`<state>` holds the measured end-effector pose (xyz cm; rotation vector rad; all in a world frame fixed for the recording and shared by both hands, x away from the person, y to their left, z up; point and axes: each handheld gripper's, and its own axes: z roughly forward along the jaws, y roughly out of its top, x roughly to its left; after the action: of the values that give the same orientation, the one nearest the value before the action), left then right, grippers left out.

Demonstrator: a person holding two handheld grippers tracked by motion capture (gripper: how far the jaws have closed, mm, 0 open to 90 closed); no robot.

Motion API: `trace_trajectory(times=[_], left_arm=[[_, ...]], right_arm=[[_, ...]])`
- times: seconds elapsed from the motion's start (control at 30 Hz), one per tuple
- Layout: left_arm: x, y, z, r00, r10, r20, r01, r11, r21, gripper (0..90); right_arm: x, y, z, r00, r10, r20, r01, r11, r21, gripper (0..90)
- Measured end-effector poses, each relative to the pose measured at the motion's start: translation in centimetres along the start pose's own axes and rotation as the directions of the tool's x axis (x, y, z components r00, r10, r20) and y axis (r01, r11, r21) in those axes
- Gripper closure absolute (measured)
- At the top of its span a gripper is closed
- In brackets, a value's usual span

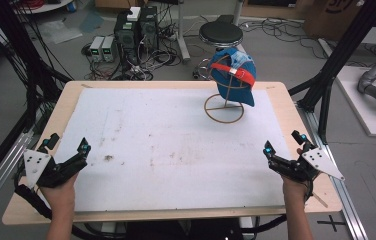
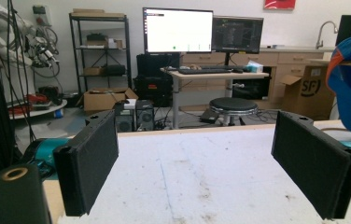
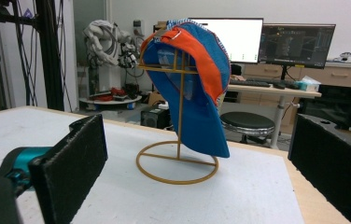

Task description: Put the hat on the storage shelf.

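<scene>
Both grippers sit low at the near edge of the desk (image 1: pixel 36 200), one at each corner, and nothing is in either of them. The left gripper (image 1: pixel 68 149) rests at the near-left with its fingers (image 2: pixel 87 165) spread wide, only bare white mat (image 1: pixel 166 150) between them. Over on the near-right, the right gripper (image 1: pixel 283 146) is just as released, its fingers (image 3: pixel 71 165) splayed apart and aimed up the desk. And there is the thing they face: a blue cap (image 1: pixel 233 75) with an orange strap (image 1: pixel 233 71), hanging on a gold wire stand (image 1: pixel 224 108) at the far right of the mat, well apart from both grippers. In the right gripper view the cap (image 3: pixel 197 93) droops down over the stand's upright, whose ring base (image 3: pixel 177 176) lies flat on the mat.
</scene>
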<state>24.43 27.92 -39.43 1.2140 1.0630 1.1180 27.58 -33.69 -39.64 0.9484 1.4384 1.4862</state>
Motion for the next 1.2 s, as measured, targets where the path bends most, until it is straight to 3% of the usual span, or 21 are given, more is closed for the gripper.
trace_trajectory(times=[1.2], left_arm=[[0.26, -0.22, 0.31, 0.9995, -0.028, 0.014, 0.029, 0.9996, -0.005, 15.2]], right_arm=[[0.14, -0.07, -0.51, 0.9995, 0.029, 0.015, -0.029, 1.000, -0.006, 4.3]])
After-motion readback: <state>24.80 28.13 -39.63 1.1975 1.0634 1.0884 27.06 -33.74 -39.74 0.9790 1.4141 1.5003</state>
